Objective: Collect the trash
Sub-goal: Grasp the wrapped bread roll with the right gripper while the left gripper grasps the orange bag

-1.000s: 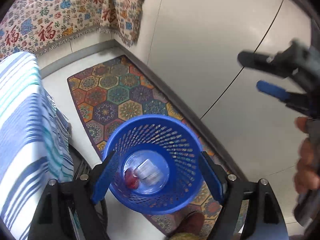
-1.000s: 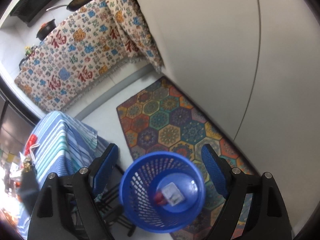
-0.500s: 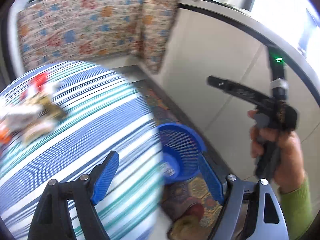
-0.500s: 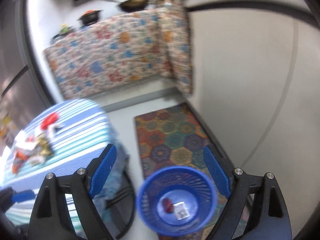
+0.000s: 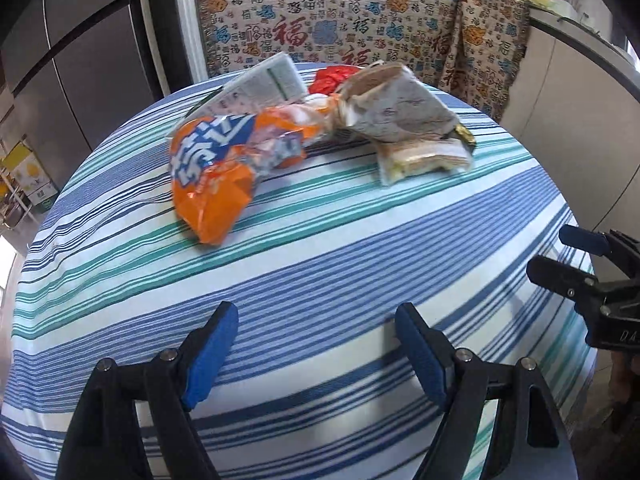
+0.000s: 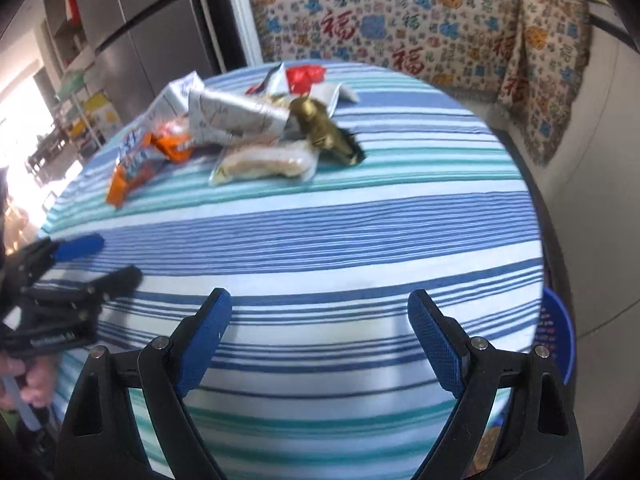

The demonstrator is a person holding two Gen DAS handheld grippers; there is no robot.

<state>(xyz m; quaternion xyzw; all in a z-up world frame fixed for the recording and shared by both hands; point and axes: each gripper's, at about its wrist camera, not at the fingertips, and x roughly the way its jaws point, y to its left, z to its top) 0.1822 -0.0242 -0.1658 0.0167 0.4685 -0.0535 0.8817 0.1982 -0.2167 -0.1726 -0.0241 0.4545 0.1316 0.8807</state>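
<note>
A heap of trash lies at the far side of the round table with the blue-striped cloth [image 5: 320, 248] [image 6: 340, 240]: an orange snack bag [image 5: 216, 168] [image 6: 136, 164], a grey-white bag [image 5: 396, 108] [image 6: 236, 116], a clear packet of biscuits [image 5: 424, 156] [image 6: 268, 164], a gold wrapper [image 6: 324, 132], a red wrapper [image 5: 332, 78] [image 6: 304, 76] and a white carton [image 5: 260, 84] [image 6: 176, 96]. My left gripper [image 5: 316, 348] hangs open over the near cloth, empty. My right gripper [image 6: 318, 340] is also open and empty. The blue basket [image 6: 558, 336] peeks out beside the table at the right.
A patterned cloth [image 5: 340, 20] covers the counter behind the table. A grey fridge [image 5: 80, 60] stands at the left. The right gripper [image 5: 560, 258] shows at the right edge of the left wrist view, the left gripper [image 6: 98, 260] at the left edge of the right one.
Both views swung from the blue basket on the floor up and over to the tabletop with the trash heap. Both grippers stayed open and empty.
</note>
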